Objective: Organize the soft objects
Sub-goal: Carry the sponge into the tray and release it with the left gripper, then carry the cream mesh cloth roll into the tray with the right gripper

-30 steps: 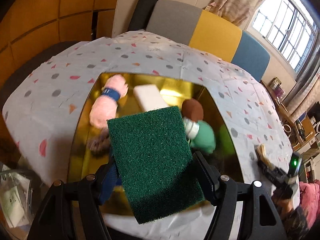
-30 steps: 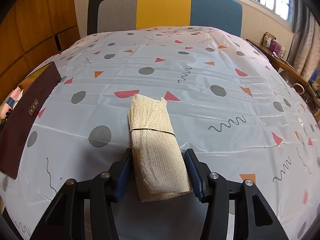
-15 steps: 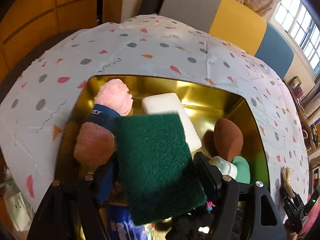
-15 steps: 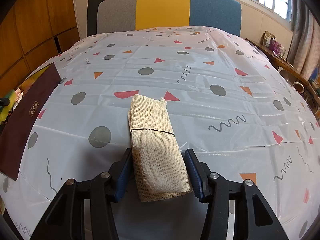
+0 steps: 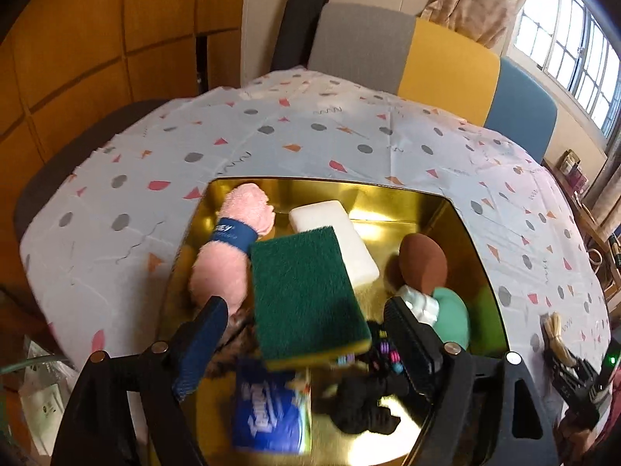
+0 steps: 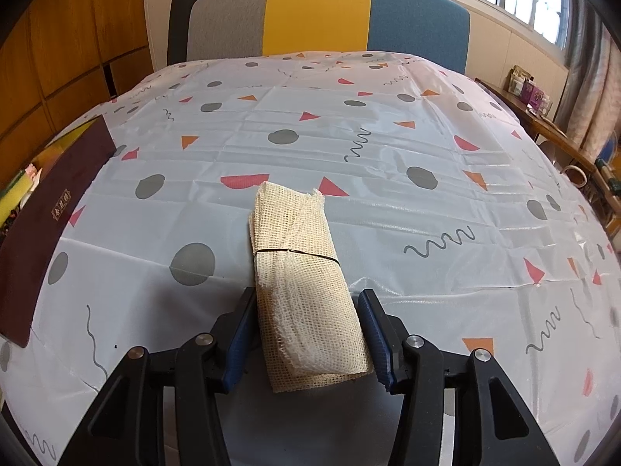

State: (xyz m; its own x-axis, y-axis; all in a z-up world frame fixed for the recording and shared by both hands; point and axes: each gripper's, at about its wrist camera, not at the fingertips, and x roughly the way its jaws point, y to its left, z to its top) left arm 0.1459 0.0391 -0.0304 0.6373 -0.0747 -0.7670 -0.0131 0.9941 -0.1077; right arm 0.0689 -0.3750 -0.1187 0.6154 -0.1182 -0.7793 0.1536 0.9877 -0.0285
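Note:
A dark green scouring sponge [image 5: 302,291] with a yellow underside lies tilted on the soft things in the gold box [image 5: 477,240]. My left gripper [image 5: 304,326] straddles the sponge. Its jaws are opening, and both pads stand clear of the sponge's sides. In the box also lie a pink towel roll [image 5: 233,256], a white sponge [image 5: 322,213], a brown puff [image 5: 423,264] and a blue packet [image 5: 268,411]. My right gripper [image 6: 306,334] is shut on a cream mesh cloth roll [image 6: 299,272] that rests on the patterned tablecloth [image 6: 388,147].
The box's maroon lid [image 6: 46,209] lies at the table's left edge. A grey, yellow and blue chair back [image 6: 318,15] stands behind the table. A teal sponge [image 5: 452,314] and a black scrunchie [image 5: 361,400] fill the box's near right.
The left gripper swung in over the box, then drew back. Its jaws spread, the green sponge came free and now lies lower in the box. The right gripper and cloth roll have not moved.

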